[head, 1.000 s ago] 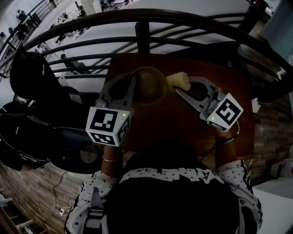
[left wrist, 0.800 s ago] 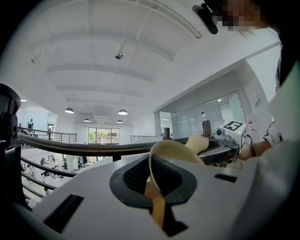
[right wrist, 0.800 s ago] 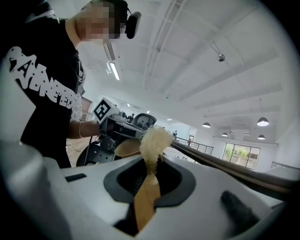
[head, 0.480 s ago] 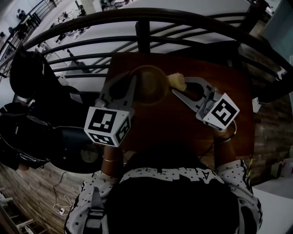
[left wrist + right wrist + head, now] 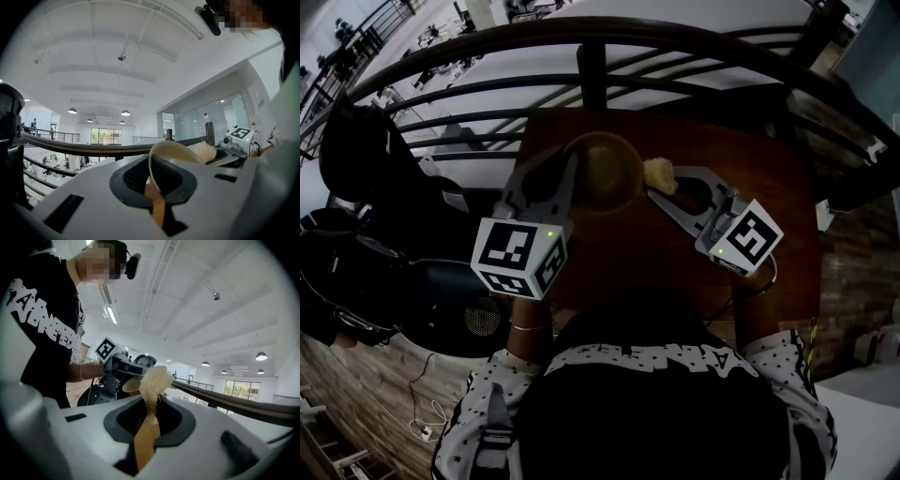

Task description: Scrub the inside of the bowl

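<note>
A: Where's the bowl (image 5: 602,173) at this point?

B: Upper centre of the head view, over the far part of the brown table (image 5: 750,150), just below the dark railing (image 5: 591,42). It's round, so no long axis to speak of. In the left gripper view its pale rim arches up out of the jaws, so I read it as tipped rather than flat.

A: Who has it?

B: The left gripper (image 5: 573,169). Its jaws are nearly together, pinched on the rim at the bowl's left edge.

A: And the scrubbing thing?

B: A pale fibrous scrubber (image 5: 660,174), clamped between the jaws of the right gripper (image 5: 664,190). The tuft stands out past the tips.

A: How do the two sit relative to each other?

B: That's the relation that matters. In the head view the scrubber is just beside the bowl's right rim, outside the hollow. Whether it touches the rim, I can't tell. The bowl lies to the left of the tuft, and the right gripper slants from lower right to upper left, aimed at it already.

A: So the next move?

B: My judgement: the right gripper carries the tuft leftward over the rim and into the hollow while the left one braces the bowl. The scrubbing itself looks not yet begun.
</note>
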{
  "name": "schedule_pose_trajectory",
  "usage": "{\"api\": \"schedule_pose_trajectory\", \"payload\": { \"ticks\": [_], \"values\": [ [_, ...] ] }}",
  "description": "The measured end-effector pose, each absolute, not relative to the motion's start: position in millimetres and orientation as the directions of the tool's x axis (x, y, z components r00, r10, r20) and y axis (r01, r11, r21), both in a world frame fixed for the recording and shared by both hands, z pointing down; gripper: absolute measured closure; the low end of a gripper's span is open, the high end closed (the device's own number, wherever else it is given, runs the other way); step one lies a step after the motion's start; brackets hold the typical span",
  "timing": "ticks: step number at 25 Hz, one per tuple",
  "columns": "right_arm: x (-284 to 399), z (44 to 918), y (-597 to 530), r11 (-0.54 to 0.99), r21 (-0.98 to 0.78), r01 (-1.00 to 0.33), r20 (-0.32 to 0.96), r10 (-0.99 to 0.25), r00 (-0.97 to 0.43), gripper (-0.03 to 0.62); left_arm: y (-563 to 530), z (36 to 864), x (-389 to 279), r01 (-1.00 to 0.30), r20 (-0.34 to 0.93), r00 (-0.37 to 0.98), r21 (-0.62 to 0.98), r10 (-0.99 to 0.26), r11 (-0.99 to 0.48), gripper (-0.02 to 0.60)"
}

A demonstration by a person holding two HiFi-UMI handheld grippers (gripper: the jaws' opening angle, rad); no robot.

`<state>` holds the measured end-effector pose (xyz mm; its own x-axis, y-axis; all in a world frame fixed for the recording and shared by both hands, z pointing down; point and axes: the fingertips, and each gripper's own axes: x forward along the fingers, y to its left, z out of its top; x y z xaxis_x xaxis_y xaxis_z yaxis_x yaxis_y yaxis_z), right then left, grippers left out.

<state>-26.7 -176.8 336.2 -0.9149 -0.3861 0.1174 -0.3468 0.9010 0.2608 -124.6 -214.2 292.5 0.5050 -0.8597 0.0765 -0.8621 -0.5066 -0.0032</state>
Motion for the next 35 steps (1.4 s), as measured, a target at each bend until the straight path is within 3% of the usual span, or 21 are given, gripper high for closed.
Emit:
{"api": "schedule_pose_trajectory", "payload": {
  "ticks": [19, 35],
  "values": [
    [-40, 341, -164, 0.916, 0.155, -0.37, 0.048, -0.381, -0.923, 0.534, -217, 285, -125, -0.877, 0.045, 0.481, 0.025, -0.875, -0.48, 0.557],
    [-58, 353, -152, 0.932, 0.204, -0.298, 0.105, -0.324, -0.94, 0.534, -220, 278, -121, -0.874, 0.022, 0.486, 0.042, -0.874, -0.485, 0.557]
  ]
}}
